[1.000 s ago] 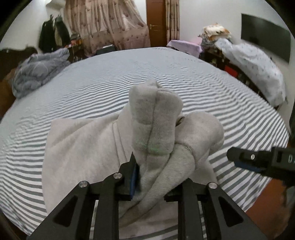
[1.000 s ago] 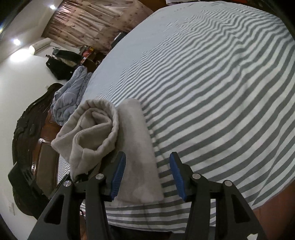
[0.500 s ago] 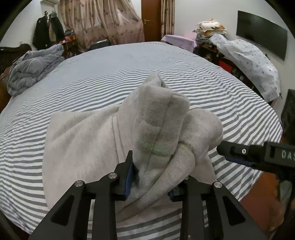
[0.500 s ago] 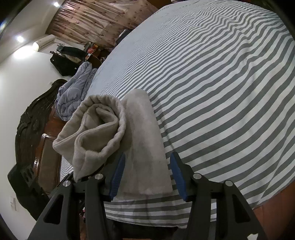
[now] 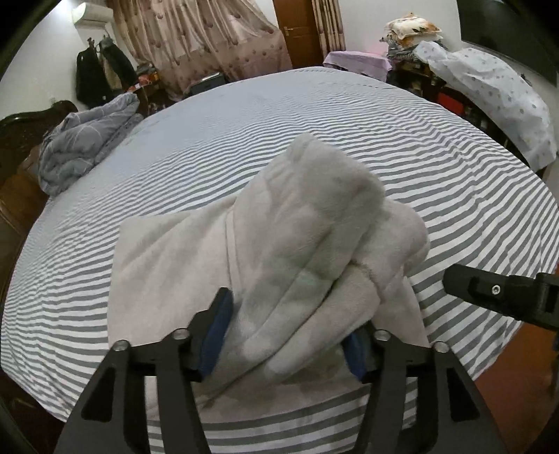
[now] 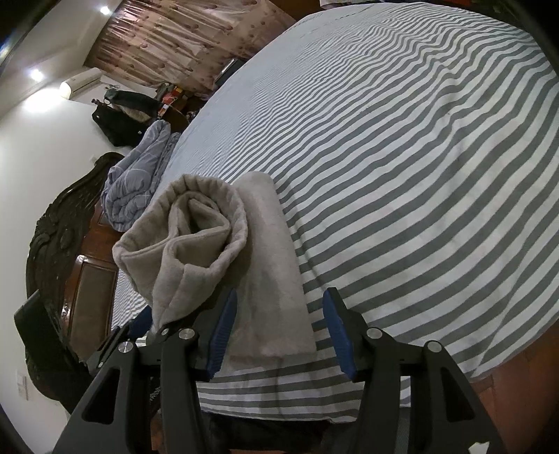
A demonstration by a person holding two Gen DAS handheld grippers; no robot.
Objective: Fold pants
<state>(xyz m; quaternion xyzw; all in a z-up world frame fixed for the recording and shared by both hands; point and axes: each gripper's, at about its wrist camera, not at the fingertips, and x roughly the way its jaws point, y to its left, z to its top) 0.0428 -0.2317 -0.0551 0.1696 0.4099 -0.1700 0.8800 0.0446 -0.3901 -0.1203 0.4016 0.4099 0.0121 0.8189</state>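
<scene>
Folding looks about half done: left gripper (image 5: 284,335) clamps a raised bunch of the grey fleece pants (image 5: 181,265) lying lower centre on the striped bed (image 5: 314,115), while right gripper (image 6: 277,330) hovers open, final fold pending.

A home bedroom: a wide bed in a grey-and-white striped sheet (image 5: 244,132) fills the frame, a crumpled blue-grey quilt (image 5: 84,139) at left, patterned pink curtains (image 5: 195,38) and a brown wooden door (image 5: 297,31) along the top.

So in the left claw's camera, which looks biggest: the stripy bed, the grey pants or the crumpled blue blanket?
1. Grey-and-white striped bed sheet
2. Light grey fleece pants, though they are nearest the camera
3. Crumpled blue-grey blanket, far off
</scene>
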